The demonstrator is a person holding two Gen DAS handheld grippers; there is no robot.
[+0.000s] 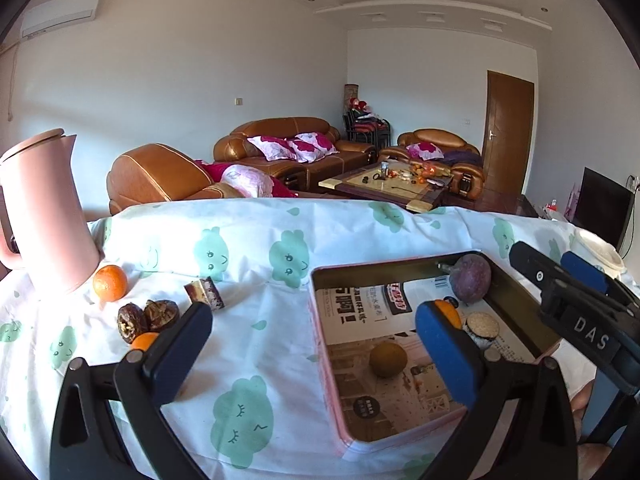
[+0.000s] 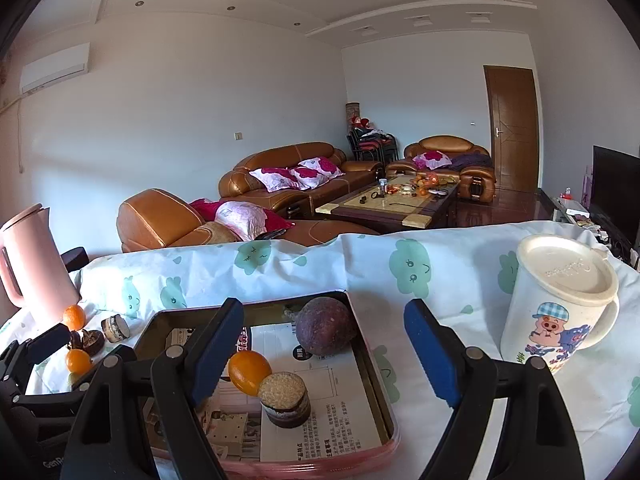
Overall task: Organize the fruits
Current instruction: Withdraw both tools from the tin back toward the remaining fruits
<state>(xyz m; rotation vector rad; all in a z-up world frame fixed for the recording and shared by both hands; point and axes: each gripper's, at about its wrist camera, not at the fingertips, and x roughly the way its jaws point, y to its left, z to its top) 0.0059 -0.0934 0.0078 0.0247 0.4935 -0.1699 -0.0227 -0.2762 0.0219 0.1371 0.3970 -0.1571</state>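
Cloud-printed white cloth point(image 1: 256, 240) covers my table. Both tongs, left point(image 1: 316, 336) and right point(image 2: 324, 344), gape wide and empty. Loose small round orange point(image 1: 110, 283) sits beside the tall pink jug point(image 1: 44, 216), outside the shallow pink paper-lined tin point(image 1: 320, 344): light, firm, rolls easily, so I'd grip across its middle. Dark wrinkled dates point(image 1: 146, 318) crowd nearby.

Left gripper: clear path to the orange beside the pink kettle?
Probably yes. The left gripper is open and empty; the orange sits exposed on the cloth, apart from the kettle. Only the dates lie nearer, slightly aside.
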